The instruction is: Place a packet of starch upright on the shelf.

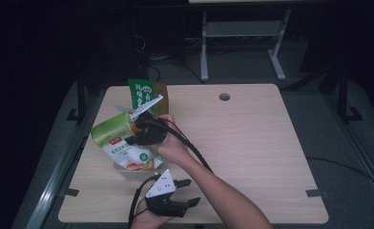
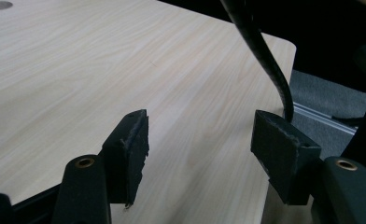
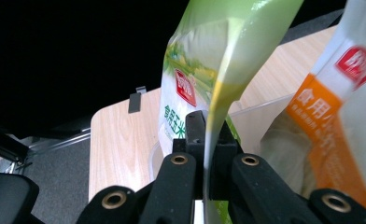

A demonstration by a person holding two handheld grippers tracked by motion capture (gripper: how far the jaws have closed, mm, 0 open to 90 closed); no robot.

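We have the right gripper (image 1: 136,128) pinched on the edge of the green-and-white pouch (image 1: 116,138), its fingers (image 3: 190,140) clamped flat on the thin film so that the pack hangs from them without crumpling. The pouch sits at the left of the counter (image 1: 252,143), tilted over the clear bin (image 3: 260,105), probably so it can slide in upright beside the orange-labelled bag (image 3: 326,130); a green packet (image 1: 142,95) stands just behind. We rest the left gripper (image 1: 187,191) near the front edge, fingers (image 2: 127,149) apart and holding nothing, out of the way.
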